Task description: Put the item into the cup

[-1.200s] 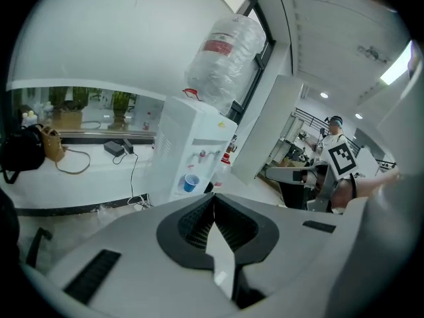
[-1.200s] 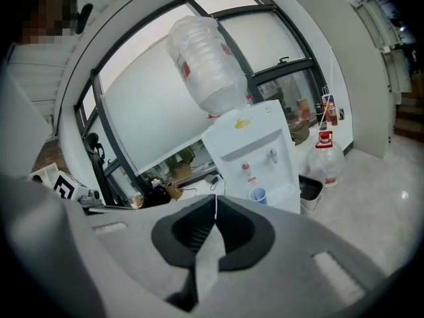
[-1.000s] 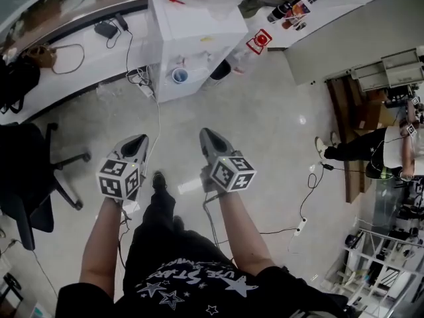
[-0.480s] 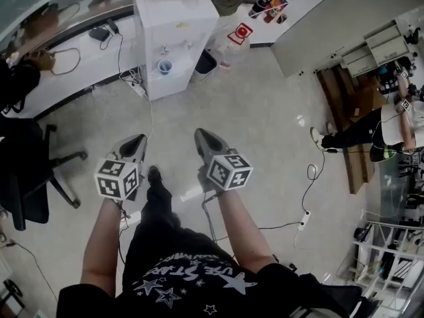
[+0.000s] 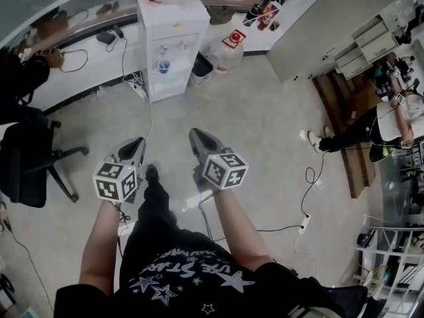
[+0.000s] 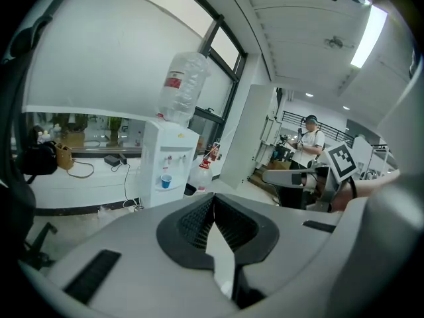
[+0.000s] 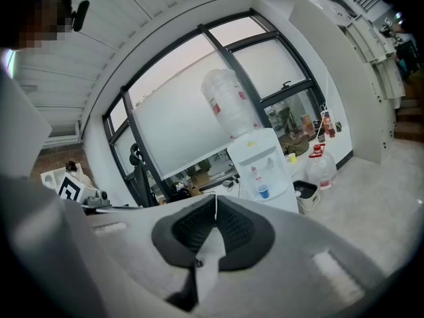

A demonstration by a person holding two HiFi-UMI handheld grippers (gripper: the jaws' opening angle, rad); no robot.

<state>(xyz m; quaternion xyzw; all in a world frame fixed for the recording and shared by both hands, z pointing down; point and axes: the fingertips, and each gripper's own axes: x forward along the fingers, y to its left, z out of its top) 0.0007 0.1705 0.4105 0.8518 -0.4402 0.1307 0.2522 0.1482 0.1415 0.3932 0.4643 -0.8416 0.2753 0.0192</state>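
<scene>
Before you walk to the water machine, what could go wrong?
1. A white cable trails out from the water dispenser along the path; it could trip you.
2. The blue cup sits alone on the dispenser's ledge; a clumsy reach might knock it off.
3. The left tongs and right tongs are both shut and empty, so you might arrive with no item to put in.
</scene>
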